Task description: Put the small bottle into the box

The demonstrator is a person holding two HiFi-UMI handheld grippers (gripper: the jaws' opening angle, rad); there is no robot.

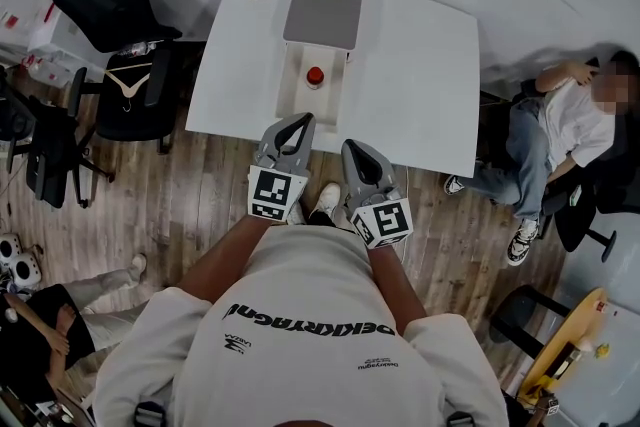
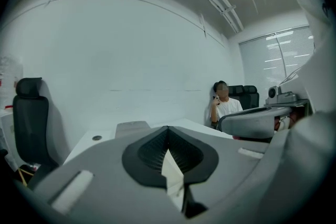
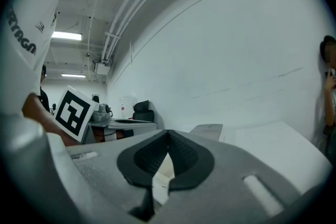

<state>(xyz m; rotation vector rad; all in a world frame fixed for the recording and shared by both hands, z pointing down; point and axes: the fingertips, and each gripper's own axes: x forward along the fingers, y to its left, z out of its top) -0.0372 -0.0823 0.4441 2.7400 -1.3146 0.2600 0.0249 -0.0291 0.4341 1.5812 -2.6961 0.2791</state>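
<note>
Steep downward look from the head camera onto a white table (image 1: 420,65). Near its middle, a white box (image 1: 297,97) lying open, grey lid (image 1: 322,10) laid back at the far end. Within the white walls, by the look of it, the small bottle (image 1: 315,75) — only a round red cap visible from above, so most likely standing upright with its long axis pointing up at the camera. Hard to say for certain whether resting inside the box or merely close against its wall.

At the near edge of the table, two hand-held grippers side by side, both aimed away from the person and towards the box. Left gripper (image 1: 299,119) with jaws pressed together and nothing between them, tips just over the table edge and just short of the box's near end. Right gripper (image 1: 354,148) likewise pressed together and empty, set a little farther back and off to the right of the box. In each gripper view, jaw tips meeting in a point, with only a pale sliver of the scene beyond showing through the slit lower down.

Bottle straight ahead of the left gripper, just beyond its tips — clearly the nearer of the two. Judged from this: if the bottle needs any more handling, a job for the left gripper, jaws to be spread first and brought in level against the sides of the upright bottle.
</note>
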